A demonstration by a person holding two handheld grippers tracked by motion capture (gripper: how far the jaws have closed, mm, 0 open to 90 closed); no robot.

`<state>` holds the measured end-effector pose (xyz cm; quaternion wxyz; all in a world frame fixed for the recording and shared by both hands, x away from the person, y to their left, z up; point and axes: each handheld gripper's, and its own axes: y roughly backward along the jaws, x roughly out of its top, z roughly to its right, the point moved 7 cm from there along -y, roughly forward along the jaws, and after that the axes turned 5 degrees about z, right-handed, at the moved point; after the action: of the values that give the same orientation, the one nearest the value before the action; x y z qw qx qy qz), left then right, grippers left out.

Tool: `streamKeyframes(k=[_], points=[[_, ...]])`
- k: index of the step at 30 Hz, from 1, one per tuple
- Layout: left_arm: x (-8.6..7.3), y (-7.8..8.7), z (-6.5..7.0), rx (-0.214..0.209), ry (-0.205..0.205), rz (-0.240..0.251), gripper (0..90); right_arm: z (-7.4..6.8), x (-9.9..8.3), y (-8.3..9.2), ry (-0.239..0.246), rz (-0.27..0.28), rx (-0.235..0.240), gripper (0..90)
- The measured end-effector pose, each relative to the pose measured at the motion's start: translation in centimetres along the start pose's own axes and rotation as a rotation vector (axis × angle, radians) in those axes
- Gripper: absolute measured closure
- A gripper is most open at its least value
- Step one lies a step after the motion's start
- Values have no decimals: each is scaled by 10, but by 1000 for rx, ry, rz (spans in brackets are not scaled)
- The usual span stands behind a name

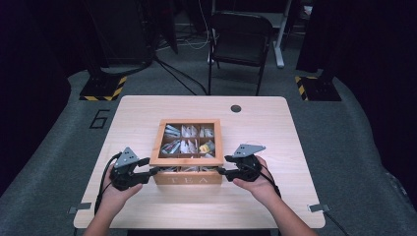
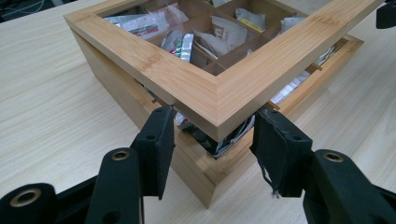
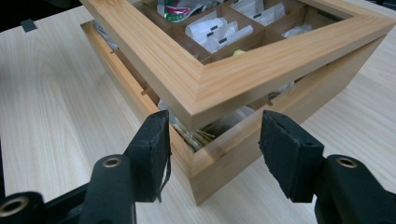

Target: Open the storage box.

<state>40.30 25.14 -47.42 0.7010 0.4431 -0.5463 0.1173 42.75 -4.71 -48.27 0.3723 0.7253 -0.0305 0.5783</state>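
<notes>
box: wooden tea box (image 1: 187,178), table centre near the front edge, "TEA" face toward the person; sachets in its compartments
lid: glazed wooden lid (image 1: 186,160), front edge up off the box, gap shows in both gripper views; looks hinged at the back, can't confirm
step: opening the lid from its two front corners, my read
left gripper: left gripper (image 1: 151,172) at the front-left corner; jaws apart, pads straddle the lid corner (image 2: 219,105), not visibly clamped, so released
left hand pose: hand low on the table (image 1: 147,206), gripper near level, pointing in and right at the corner
right gripper: right gripper (image 1: 222,171) at the front-right corner; jaws apart either side of the lid corner (image 3: 198,100), nothing pinched, released
right hand pose: mirror of the left, forearm in from bottom right, gripper level, pointing left
how-to: lift both corners evenly, else the lid racks; support under the lid edge, don't squeeze the frame; keep pads off the sachets poking out of the gap; box is unheld, may slide or tip back
</notes>
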Motion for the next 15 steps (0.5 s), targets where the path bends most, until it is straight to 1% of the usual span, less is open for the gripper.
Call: streamKeyframes(k=[1, 3, 6, 7, 8, 9, 11, 15], points=[[0, 0, 0, -1, -2, 0, 488, 0, 1, 0, -5, -2, -4, 424], [0, 0, 0, -4, -4, -5, 486, 1, 5, -2, 2, 0, -12, 424], [1, 0, 0, -3, -4, -1, 485, 0, 6, -3, 6, -6, -10, 420], [1, 0, -1, -5, -9, -6, 485, 0, 6, -3, 6, -6, -10, 420], [1, 1, -1, -17, -9, -16, 484, 0, 6, -3, 9, -9, -11, 419], [1, 0, -1, -8, -4, -2, 484, 0, 7, -3, 17, -7, -17, 416], [2, 1, -1, -11, 1, -1, 483, 0, 10, -3, 26, -5, -24, 413], [6, 3, -2, -16, -3, -1, 479, 0, 13, -2, 27, -2, -30, 408]])
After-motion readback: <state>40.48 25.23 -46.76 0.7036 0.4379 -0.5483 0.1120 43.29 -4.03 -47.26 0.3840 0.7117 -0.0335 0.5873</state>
